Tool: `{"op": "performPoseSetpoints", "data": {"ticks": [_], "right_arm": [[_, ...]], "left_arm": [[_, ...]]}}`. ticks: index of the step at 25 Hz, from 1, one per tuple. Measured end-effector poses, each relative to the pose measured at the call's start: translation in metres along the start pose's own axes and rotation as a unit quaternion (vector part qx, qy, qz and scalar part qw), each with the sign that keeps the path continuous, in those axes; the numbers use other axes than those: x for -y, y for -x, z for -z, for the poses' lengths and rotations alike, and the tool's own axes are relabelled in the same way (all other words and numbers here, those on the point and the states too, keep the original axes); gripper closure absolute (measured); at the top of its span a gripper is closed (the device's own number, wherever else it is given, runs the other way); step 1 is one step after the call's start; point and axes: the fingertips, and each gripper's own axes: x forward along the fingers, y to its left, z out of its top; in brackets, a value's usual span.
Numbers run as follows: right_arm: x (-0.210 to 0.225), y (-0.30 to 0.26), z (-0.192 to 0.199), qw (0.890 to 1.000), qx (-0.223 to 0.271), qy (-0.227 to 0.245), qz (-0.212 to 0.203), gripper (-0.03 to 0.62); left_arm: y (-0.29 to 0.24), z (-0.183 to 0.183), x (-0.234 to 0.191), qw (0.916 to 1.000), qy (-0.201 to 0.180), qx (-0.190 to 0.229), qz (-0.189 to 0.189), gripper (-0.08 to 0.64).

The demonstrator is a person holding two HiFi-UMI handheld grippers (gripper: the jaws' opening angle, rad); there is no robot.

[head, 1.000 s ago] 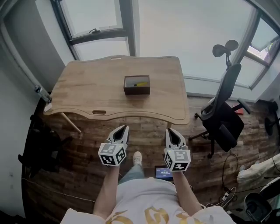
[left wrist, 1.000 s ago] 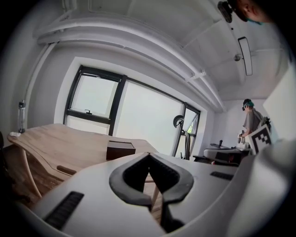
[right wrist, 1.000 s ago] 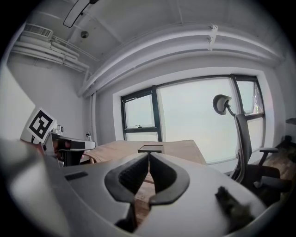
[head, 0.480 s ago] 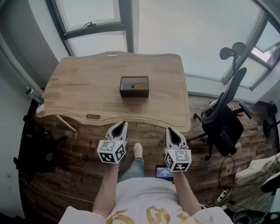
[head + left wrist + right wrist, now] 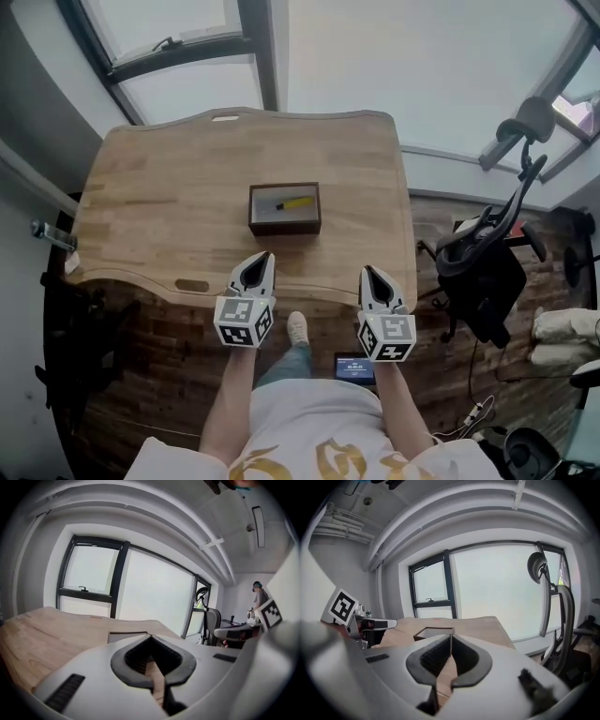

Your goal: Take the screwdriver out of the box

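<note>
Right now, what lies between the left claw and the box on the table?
Nothing but bare table: the head view shows plain wood between the shut left claw and the box, with the screwdriver lying inside it.

Before me, my wooden table (image 5: 141,197) carries one dark open box (image 5: 284,225), set near its middle.
</note>
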Motion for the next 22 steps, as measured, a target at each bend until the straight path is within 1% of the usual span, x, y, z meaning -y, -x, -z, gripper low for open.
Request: {"op": "performPoseSetpoints", "data": {"ticks": [6, 13, 22], "right_arm": [[0.000, -0.057, -0.011, 1.000, -0.015, -0.002, -0.004, 0.558], [-0.003, -0.107, -0.019, 1.000, -0.031, 0.003, -0.003, 0.558], [-0.001, -0.135, -0.034, 0.999, -0.030, 0.003, 0.013, 0.558]], "left_arm": [[-0.046, -0.009, -0.033, 0.9999, 0.001, -0.015, 0.004, 0.546], [-0.091, -0.015, -0.066, 0.9997, 0.005, -0.023, 0.009, 0.546], [-0.121, -0.030, -0.082, 0.9992, 0.007, -0.021, 0.034, 0.546]]}}
